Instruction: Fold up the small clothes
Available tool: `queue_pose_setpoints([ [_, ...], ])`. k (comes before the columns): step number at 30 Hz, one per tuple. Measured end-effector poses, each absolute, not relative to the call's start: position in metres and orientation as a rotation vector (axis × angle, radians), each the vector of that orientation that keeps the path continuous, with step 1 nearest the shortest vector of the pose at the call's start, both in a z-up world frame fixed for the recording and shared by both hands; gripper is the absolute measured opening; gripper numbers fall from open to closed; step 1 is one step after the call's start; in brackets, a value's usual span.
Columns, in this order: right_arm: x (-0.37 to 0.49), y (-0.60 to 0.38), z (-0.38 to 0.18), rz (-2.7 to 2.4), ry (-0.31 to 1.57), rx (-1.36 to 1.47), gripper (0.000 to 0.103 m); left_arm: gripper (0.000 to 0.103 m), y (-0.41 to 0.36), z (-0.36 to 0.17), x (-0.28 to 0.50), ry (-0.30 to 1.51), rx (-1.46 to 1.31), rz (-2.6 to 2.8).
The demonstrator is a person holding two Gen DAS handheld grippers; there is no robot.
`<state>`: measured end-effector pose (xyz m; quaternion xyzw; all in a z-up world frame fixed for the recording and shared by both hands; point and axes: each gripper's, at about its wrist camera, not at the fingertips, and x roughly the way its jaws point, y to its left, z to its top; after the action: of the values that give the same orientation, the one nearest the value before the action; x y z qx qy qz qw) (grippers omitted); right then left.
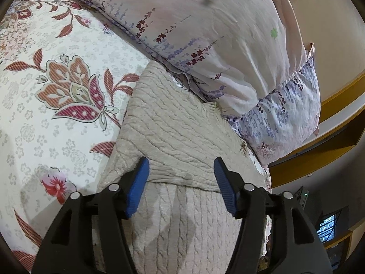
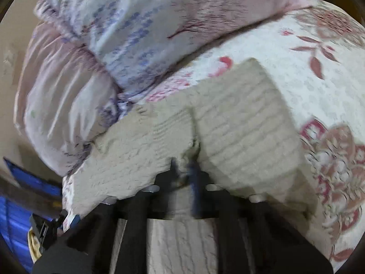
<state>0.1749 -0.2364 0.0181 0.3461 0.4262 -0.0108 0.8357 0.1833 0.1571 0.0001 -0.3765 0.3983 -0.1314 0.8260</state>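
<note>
The beige sweater is lying on the flowery bed beside the pillows, already partly folded, while the right claw is pinching a bunched bit of it and the left claw is hanging wide open above it, holding nothing, so more folding is left.

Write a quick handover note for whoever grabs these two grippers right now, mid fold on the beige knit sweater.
Left gripper: open, over the sweater, holding nothing.
Right gripper: shut on a pinch of the sweater.
Sweater lies on the floral bedspread, against the pillows.
Done: one section already folded across.
Left: finish the fold, flatten, release.
</note>
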Motion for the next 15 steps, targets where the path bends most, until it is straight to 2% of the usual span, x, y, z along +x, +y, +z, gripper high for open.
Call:
queue_pose_setpoints([
  [6,0.148,-0.230,0.054,-0.021,0.742,0.641,0.008,0.069,0.151,0.003,0.186,0.860,-0.764,-0.290],
  [15,0.144,-0.225,0.025,-0.107,0.842,0.584,0.008,0.071,0.150,0.004,0.185,0.874,-0.742,-0.304],
])
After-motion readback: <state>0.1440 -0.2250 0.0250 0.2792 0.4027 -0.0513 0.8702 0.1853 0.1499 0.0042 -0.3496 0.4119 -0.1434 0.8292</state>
